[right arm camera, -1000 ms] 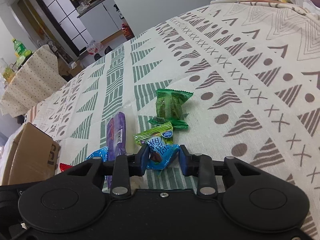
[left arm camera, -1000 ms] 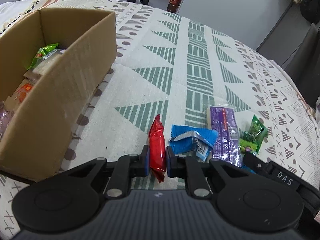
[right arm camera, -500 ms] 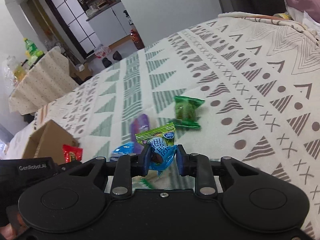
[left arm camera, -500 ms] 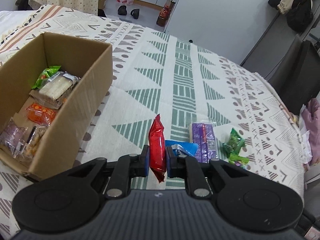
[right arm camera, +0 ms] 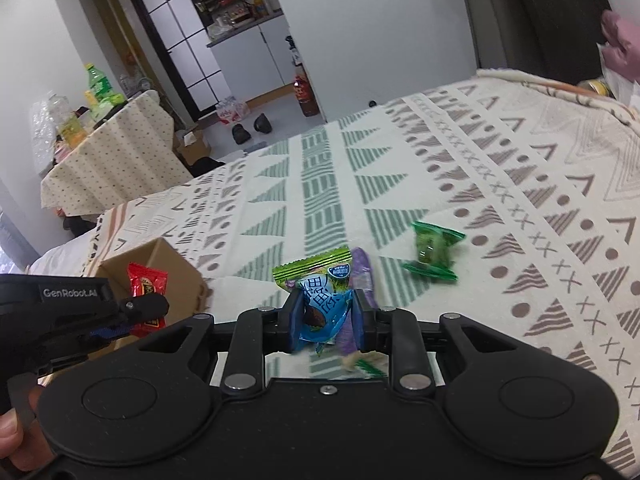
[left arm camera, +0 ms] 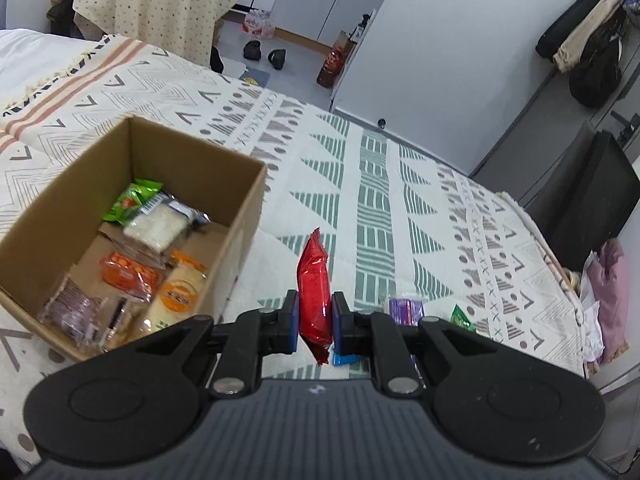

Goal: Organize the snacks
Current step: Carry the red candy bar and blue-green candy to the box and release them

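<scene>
Scene: a bed under a patterned blanket [left arm camera: 372, 184], with an open cardboard box [left arm camera: 240, 216] standing on it and loose snacks lying off to the box's right.

Left tool [left arm camera: 315, 322]: closed on a red packet [left arm camera: 314, 292], which is clamped edge-on between the blue pads, its long axis running forward and up, away from the camera.

Right tool [right arm camera: 326, 322]: closed on a blue-and-green candy packet [right arm camera: 322, 300], held clear of the blanket; its green crimped end stands above the pads.

Box contents: several wrapped snacks already lie on the box floor, among them a green packet [left arm camera: 134, 200], a pale rice-cake pack [left arm camera: 160, 226] and an orange wrapper [left arm camera: 128, 278].

Key relation: the box opening lies forward and to the left of the left tool, with the near right-hand wall between the packet and the interior. In the right wrist view the box [right arm camera: 176, 276] sits well off to the left, beyond the left tool [right arm camera: 146, 306]. The left tool is clearly the nearer.

Judged next move: the red packet likely has to be carried leftward over that wall before release; the right tool's candy has the longer way to go.

Still on the blanket: a purple packet [left arm camera: 406, 308], a blue wrapper [left arm camera: 346, 359] and a green candy [right arm camera: 434, 248].
</scene>
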`<move>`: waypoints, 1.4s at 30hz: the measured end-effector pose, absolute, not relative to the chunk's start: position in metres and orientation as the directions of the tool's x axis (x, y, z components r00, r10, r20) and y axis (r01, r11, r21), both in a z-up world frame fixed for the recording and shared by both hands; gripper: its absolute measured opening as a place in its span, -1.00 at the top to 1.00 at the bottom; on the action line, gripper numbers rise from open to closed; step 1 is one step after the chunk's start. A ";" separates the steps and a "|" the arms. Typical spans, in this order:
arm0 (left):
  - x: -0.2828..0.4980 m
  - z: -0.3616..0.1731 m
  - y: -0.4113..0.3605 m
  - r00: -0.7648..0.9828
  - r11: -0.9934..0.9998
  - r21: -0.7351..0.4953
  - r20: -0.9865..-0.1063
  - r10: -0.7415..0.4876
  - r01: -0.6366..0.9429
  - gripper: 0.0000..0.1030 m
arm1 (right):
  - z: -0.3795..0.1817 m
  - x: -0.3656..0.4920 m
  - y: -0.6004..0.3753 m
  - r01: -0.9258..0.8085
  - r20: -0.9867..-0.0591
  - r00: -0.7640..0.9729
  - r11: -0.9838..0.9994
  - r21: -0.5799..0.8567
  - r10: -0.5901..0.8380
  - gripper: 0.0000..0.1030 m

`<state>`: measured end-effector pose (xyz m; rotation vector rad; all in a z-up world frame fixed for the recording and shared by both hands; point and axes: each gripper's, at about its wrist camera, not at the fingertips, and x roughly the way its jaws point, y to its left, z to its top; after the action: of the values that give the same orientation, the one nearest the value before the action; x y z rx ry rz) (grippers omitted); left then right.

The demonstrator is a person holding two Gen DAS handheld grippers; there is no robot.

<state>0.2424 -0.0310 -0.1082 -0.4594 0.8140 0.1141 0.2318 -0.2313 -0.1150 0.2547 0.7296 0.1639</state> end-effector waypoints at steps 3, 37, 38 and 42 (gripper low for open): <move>0.239 -0.103 -0.025 0.696 0.892 -0.360 -0.714 -0.074 -0.274 0.71 | -0.108 0.230 -0.220 -0.079 -0.627 0.739 0.956 0.281 0.245 0.56; 0.223 -0.099 0.087 0.708 0.779 -0.428 -0.706 0.028 -0.458 0.71 | -0.088 0.245 -0.098 -0.231 -0.581 0.712 0.913 0.336 0.394 0.59; 0.224 -0.100 0.091 0.705 0.774 -0.429 -0.708 0.031 -0.465 0.71 | -0.088 0.246 -0.095 -0.234 -0.581 0.710 0.912 0.338 0.398 0.59; 0.227 -0.107 0.102 0.685 0.756 -0.424 -0.727 0.045 -0.499 0.70 | -0.091 0.253 -0.085 -0.244 -0.584 0.700 0.907 0.344 0.410 0.59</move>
<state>0.2269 0.1023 -0.1070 -0.6544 0.7631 0.3301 0.2526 -0.0847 -0.0911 0.2488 0.7066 0.3686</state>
